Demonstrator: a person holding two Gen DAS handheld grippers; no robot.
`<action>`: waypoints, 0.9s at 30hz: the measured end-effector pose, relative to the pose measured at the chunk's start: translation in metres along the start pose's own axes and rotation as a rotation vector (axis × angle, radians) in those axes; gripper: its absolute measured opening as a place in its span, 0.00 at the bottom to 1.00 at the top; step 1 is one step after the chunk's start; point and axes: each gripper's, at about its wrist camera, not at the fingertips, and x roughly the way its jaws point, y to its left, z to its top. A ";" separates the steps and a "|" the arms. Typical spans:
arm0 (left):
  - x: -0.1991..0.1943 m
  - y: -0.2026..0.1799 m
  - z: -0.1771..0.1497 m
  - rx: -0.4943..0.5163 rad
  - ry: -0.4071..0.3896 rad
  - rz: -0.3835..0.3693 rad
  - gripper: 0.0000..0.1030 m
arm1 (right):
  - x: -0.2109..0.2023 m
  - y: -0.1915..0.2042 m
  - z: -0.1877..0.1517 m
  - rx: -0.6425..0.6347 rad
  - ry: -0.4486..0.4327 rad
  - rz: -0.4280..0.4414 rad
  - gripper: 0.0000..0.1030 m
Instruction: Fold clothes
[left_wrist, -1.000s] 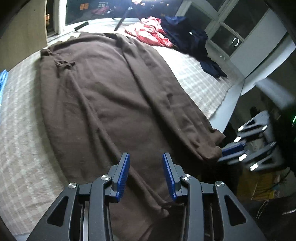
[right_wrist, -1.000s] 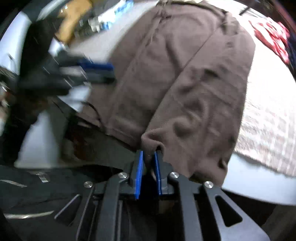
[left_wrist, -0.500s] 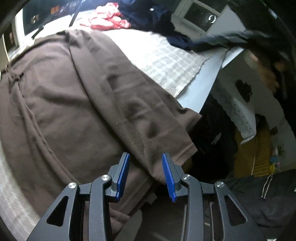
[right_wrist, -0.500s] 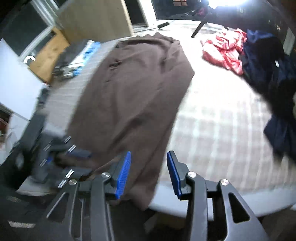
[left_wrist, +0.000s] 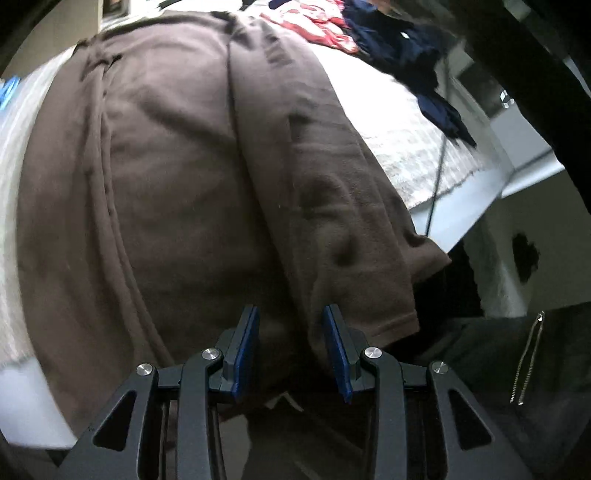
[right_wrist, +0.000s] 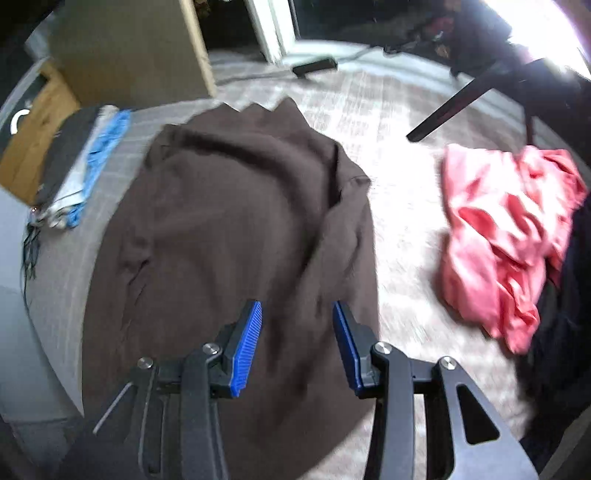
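Brown garment (left_wrist: 177, 192), large and soft like fleece, spread lengthwise over a checked bed cover (right_wrist: 399, 236), near end draped over the bed's front edge. Looks like trousers: a long seam or fold line down the middle, one hemmed leg end (left_wrist: 391, 314) hanging off the near right corner. Appears laid out long, perhaps doubled along its length; too blurred to settle. No crosswise fold, no compact bundle, so judged still short of a finished fold.

Around it: crumpled pink garment (right_wrist: 506, 240) to the right on the same cover, loose and unfolded; dark navy clothing (left_wrist: 406, 51) beyond it near the far right edge, also in a heap. Flat stack of blue and grey cloth (right_wrist: 85, 173) along the left side, possibly folded items, hard to tell. More clothes left to fold, by the look of the heaps.

Left hand-held gripper (left_wrist: 291, 354) low at the near edge of the bed, pointing forward along the brown garment, blue-padded fingers (left_wrist: 245, 350) spread with fabric lying in the gap, nothing pinched. Right hand-held gripper (right_wrist: 297, 347) higher, above the near half of the garment, tilted down toward it, fingers (right_wrist: 245, 350) likewise spread and holding nothing. Both views smeared by motion blur.

Further out: wooden furniture at far left, a dark tripod leg (right_wrist: 461, 99) at far right, bright window glare behind.
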 end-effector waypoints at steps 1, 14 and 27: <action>0.002 -0.001 -0.002 -0.006 -0.002 0.002 0.34 | 0.011 0.001 0.007 0.010 0.030 -0.023 0.39; 0.004 0.001 -0.013 -0.092 -0.058 -0.044 0.09 | 0.057 0.010 0.019 -0.020 0.153 -0.149 0.12; -0.021 -0.006 -0.007 -0.107 -0.170 -0.141 0.04 | 0.004 -0.001 0.028 0.049 -0.015 0.002 0.03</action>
